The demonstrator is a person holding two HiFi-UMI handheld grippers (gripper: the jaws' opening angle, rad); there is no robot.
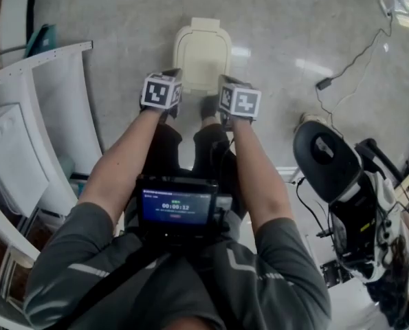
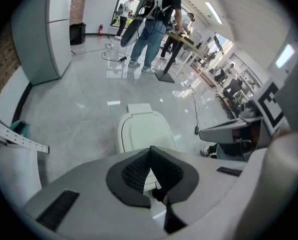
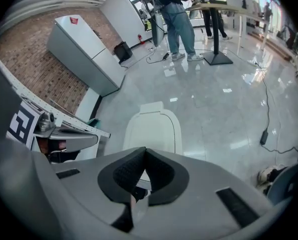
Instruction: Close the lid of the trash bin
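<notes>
Seemingly the trash bin lid (image 1: 203, 53) lies flat on its bin, on the floor (image 1: 122, 19) just ahead of my feet. My left hand-held gripper (image 2: 150, 150) and right hand-held gripper (image 3: 144, 151) hover over its near edge, both pinched together and empty. I'd press gently mid-lid to seat it. My chest screen (image 1: 177, 208) reads roughly 00:00:12.
</notes>
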